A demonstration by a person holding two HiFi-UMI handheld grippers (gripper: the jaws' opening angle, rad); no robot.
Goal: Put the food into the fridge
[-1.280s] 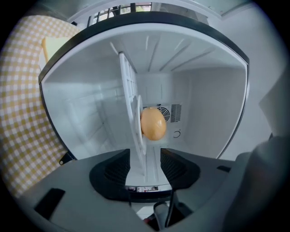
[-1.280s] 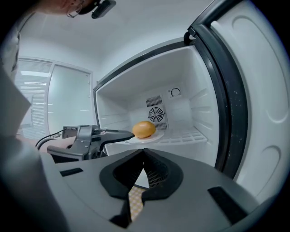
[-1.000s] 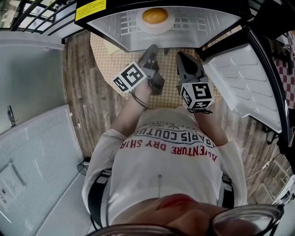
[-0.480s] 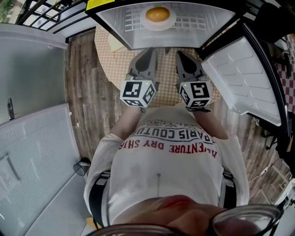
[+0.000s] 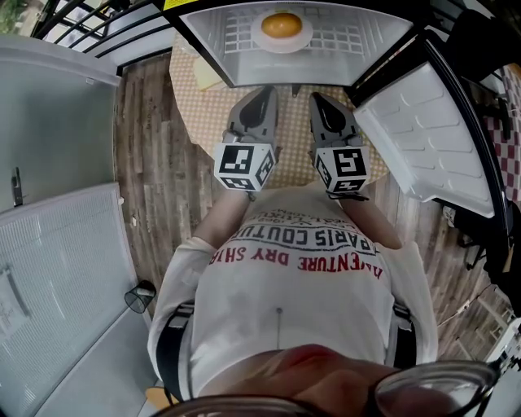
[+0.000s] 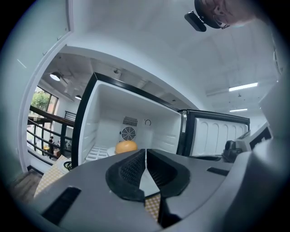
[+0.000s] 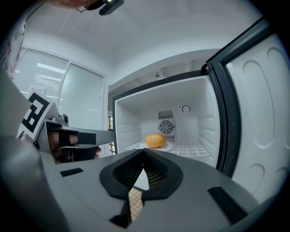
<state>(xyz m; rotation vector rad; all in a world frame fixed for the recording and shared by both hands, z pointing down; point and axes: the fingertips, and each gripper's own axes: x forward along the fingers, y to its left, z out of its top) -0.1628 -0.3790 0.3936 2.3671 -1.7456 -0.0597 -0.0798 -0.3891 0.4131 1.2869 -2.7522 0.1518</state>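
Item: round orange-yellow food (image 5: 282, 24) on a small white plate (image 5: 281, 48), set on the white slatted shelf (image 5: 358, 37) inside the open fridge, as the task wants. Left gripper (image 5: 265, 94) and right gripper (image 5: 317, 99): jaws pressed together, nothing held, level before the opening. Around: white fridge door (image 5: 423, 138) standing wide at right; yellow-checked table (image 5: 203, 106) beneath. Opening unobstructed

Food (image 5: 281, 24) was orange, plate (image 5: 281, 47) white. Fridge (image 5: 362, 41) interior was white, frame black. Cloth (image 5: 203, 114) was yellow-and-white checked. Floor (image 5: 151, 163) was brown wood-grain.
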